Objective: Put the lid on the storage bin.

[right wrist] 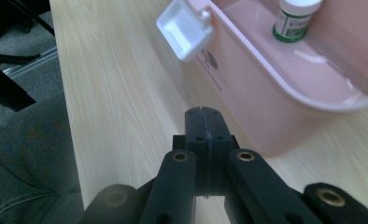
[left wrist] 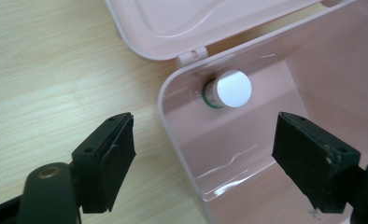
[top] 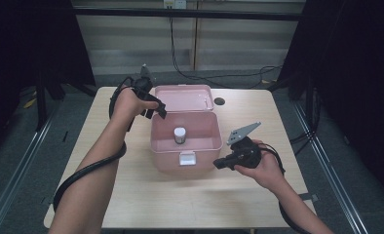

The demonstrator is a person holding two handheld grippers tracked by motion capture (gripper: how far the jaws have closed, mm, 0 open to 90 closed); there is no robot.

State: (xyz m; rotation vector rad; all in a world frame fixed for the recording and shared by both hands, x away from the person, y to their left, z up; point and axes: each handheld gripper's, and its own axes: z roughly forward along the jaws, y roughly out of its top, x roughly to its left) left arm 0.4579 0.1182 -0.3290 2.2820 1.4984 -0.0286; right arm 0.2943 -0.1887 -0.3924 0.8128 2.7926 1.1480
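Observation:
A pink plastic box (top: 153, 131) stands open on the wooden table, its lid (top: 185, 97) laid back behind it. Upright inside is a small bottle (top: 180, 134) with a white cap. My left gripper (top: 157, 111) hovers over the box's back left corner. In the left gripper view it (left wrist: 205, 135) is open, straddling the box wall (left wrist: 173, 121), with the bottle (left wrist: 229, 88) beyond its tips. My right gripper (top: 218, 164) sits by the box's front right corner. In the right gripper view it (right wrist: 204, 114) is shut on nothing, beside the box (right wrist: 266, 112) and its white latch (right wrist: 184, 28).
The table (top: 190, 204) has bare wood in front of the box and on both sides. A small dark round hole (top: 220, 101) lies behind the box at the right. Cables run over the floor beyond the far edge. The person's knee (right wrist: 28, 177) is below the near edge.

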